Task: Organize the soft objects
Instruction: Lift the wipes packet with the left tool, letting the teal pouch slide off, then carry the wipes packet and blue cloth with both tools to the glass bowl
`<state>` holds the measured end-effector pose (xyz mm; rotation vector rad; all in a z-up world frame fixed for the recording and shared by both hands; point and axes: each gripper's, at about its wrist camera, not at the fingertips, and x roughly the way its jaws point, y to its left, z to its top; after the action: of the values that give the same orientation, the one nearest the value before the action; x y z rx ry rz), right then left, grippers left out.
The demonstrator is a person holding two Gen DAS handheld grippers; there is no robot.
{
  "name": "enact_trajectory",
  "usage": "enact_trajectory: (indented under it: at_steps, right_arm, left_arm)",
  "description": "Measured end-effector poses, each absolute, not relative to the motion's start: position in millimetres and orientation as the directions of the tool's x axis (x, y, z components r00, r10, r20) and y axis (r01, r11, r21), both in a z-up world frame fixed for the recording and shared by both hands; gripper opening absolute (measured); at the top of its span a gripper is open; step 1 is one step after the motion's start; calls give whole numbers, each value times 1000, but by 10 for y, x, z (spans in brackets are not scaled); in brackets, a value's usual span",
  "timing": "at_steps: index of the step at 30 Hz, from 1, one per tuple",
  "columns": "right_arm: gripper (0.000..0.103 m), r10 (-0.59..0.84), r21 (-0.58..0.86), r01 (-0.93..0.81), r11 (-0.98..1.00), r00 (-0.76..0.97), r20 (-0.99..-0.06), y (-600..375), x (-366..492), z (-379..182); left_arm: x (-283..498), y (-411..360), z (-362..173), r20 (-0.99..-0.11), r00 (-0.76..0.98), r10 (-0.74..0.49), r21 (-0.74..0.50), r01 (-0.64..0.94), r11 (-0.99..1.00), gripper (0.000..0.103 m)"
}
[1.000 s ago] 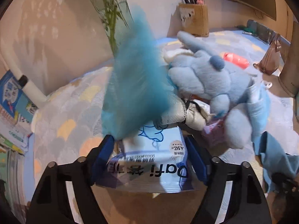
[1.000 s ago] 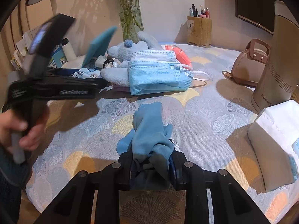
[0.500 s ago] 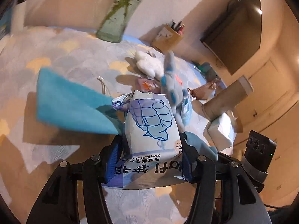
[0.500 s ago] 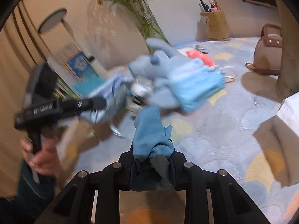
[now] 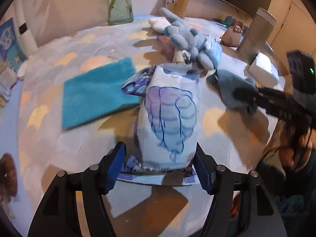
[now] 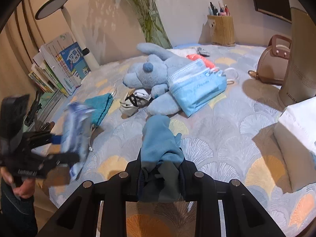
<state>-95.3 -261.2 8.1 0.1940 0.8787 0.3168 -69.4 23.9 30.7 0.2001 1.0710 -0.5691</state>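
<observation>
Covering the table is a cloth point(image 5: 59, 138) printed with pale fan shapes in grey, yellow and orange, lit warmly against a cream wall. Seen from the left wrist, the left gripper point(image 5: 158, 164) has its blue pads either side of a white soft pack point(image 5: 167, 122) with a blue drawing on it. The jaws have just been opening: the left pad stands clear of the pack, while the right pad lies against its edge, and the pack still sits between them. Just left of the pack, a teal towel point(image 5: 96, 90) lies flat on the cloth. Beyond it, a blue plush toy point(image 5: 183, 37) rests near a glass vase point(image 5: 119, 4) and a pen holder point(image 5: 176, 3). On the right, blurred, the right gripper point(image 5: 244, 96) grasps a blue cloth point(image 5: 231, 83).

From the right wrist, the right gripper point(image 6: 161, 169) is clenched on the blue cloth point(image 6: 160, 138), which bunches between its pads and sticks out ahead of them above the table. Ahead, the plush toy point(image 6: 150, 77) lies with a pack of blue face masks point(image 6: 197, 85) leaning on it, and a small bundle of white and grey fabric point(image 6: 134, 100) beside it. The teal towel point(image 6: 99, 106) lies left of that. At far left, a hand point(image 6: 21, 189) holds the left gripper point(image 6: 65, 148) with the blurred white soft pack point(image 6: 75, 130) between its fingers. A brown handbag point(image 6: 274, 67) and a white box point(image 6: 298, 130) stand to the right, books point(image 6: 63, 65) to the left.
</observation>
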Motion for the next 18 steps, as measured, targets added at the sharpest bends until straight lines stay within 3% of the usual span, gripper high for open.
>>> enact_trajectory:
  at_steps: [2, 7, 18]
  right_arm:
    - [27, 362, 305, -198, 931, 585, -726, -2596, -954, 44]
    - [27, 377, 318, -205, 926, 565, -734, -2537, -944, -47]
    - [29, 399, 353, -191, 916, 543, -739, -2572, -952, -51]
  left_arm:
    - [-757, 386, 324, -874, 364, -321, -107, 501, 859, 76]
    - [-778, 547, 380, -851, 380, -363, -165, 463, 871, 76]
    - [-515, 152, 181, -830, 395, -394, -216, 423, 880, 74]
